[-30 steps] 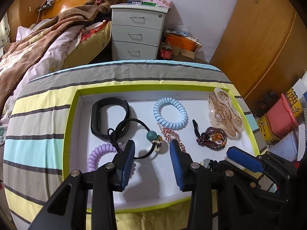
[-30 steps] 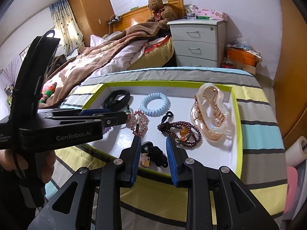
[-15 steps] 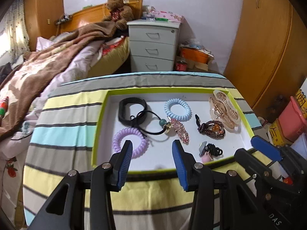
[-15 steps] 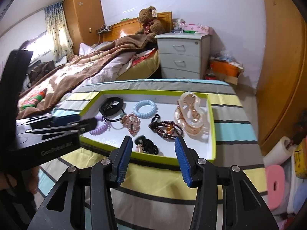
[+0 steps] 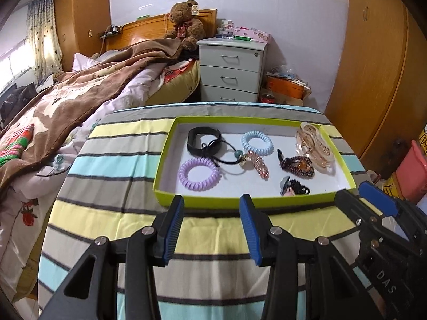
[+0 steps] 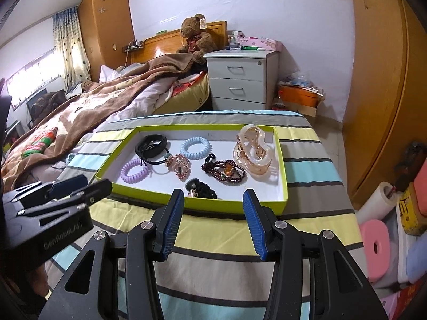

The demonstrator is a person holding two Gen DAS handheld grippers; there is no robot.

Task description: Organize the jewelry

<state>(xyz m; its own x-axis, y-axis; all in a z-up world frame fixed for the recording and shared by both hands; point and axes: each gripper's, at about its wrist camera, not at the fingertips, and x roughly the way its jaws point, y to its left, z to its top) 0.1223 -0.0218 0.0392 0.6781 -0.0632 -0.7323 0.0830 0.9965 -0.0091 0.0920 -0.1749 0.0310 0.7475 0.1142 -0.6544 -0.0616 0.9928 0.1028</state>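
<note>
Both grippers, left point(image 5: 212, 226) and right point(image 6: 213, 224), spread and empty, over striped cloth point(image 5: 117, 160); tray point(image 5: 240, 202) just ahead, bed point(image 5: 80, 93) beyond.

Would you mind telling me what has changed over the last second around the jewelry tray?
Both grippers pulled back from the tray. The right gripper, whose jaws have just been opening, left the black hair tie in the tray. The left gripper is open and empty. The jewelry stayed put.

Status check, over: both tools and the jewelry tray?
Left tool open, empty, short of the tray. Right tool open, empty, jaws just widened. Jewelry all in tray, purple coil tie nearest left. Nothing blocking.
</note>
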